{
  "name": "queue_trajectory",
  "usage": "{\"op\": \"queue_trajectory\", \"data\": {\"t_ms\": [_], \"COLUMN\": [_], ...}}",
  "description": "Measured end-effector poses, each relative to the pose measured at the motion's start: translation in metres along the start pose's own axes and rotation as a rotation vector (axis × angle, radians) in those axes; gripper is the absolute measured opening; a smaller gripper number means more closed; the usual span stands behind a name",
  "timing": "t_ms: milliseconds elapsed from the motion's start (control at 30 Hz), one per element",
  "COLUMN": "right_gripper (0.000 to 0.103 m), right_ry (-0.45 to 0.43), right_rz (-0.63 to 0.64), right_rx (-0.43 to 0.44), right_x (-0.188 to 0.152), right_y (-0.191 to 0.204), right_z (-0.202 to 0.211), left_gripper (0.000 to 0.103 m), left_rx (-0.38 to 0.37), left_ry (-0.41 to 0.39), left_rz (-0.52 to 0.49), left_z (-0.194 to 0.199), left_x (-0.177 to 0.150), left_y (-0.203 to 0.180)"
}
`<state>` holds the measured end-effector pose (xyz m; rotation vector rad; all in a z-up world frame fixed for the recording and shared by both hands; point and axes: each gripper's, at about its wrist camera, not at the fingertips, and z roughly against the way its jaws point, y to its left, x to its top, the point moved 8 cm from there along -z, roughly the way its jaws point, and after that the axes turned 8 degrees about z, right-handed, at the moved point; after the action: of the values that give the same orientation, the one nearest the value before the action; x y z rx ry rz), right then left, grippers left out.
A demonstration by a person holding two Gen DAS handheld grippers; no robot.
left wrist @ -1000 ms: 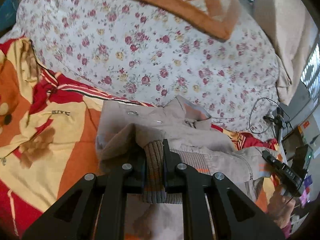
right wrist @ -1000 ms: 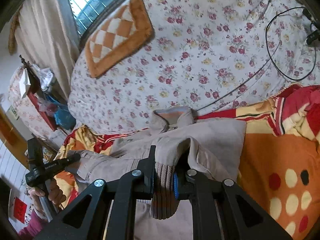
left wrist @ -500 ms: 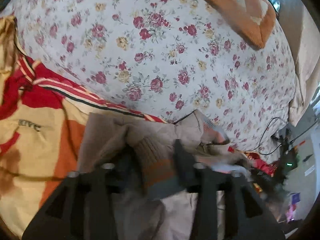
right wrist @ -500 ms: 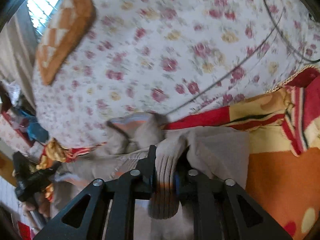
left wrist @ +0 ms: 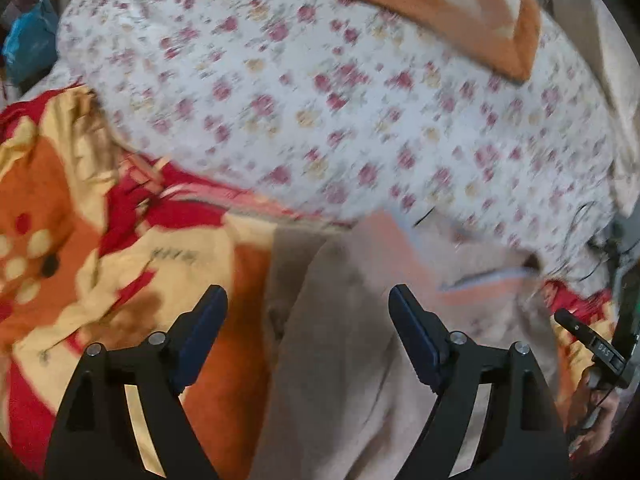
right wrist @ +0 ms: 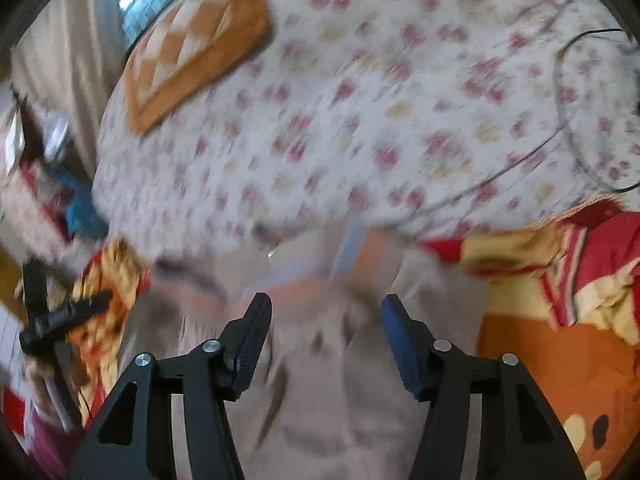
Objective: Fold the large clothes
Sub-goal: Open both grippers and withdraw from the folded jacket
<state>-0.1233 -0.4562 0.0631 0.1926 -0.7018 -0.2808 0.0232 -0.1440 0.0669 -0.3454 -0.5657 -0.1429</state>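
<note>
Beige cotton jacket (left wrist: 360,360) with ribbed knit cuffs lay flat on the bed, across the red, orange and yellow patterned blanket (left wrist: 100,240), its collar end near the white quilt with small red flowers (left wrist: 340,100). Half a second before, each gripper had been clamped on a ribbed cuff; now the left gripper (left wrist: 308,312) and the right gripper (right wrist: 326,320) both stood with fingers wide apart and nothing between them, hovering just above the cloth. Both views were motion-blurred. The sleeves had evidently been let go onto the body of the jacket, so that fold looked finished, and the next fold probably called for a fresh grasp on another edge.
</note>
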Motion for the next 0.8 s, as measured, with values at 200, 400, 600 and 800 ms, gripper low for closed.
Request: {"op": "queue_trajectory", "data": {"t_ms": [200, 400, 600, 800], "right_gripper": [0.057, 0.072, 0.073, 0.005], "right_ry": [0.191, 0.081, 0.285, 0.135], "right_rz": [-0.003, 0.016, 0.154, 0.156], "right_rx": [-0.179, -0.038, 0.003, -0.090], "right_x": [-0.025, 0.009, -0.015, 0.022], "right_y": [-0.025, 0.030, 0.083, 0.079], "right_z": [-0.071, -0.038, -0.107, -0.103], "left_gripper": [0.083, 0.083, 0.083, 0.083], "left_rx": [0.121, 0.166, 0.190, 0.151], "left_ry": [0.124, 0.151, 0.076, -0.017], "left_rz": [-0.033, -0.032, -0.084, 0.023], "left_z": [-0.025, -0.055, -0.046, -0.021], "left_x": [-0.057, -0.062, -0.046, -0.024], "left_y": [0.020, 0.031, 0.029, 0.040]}}
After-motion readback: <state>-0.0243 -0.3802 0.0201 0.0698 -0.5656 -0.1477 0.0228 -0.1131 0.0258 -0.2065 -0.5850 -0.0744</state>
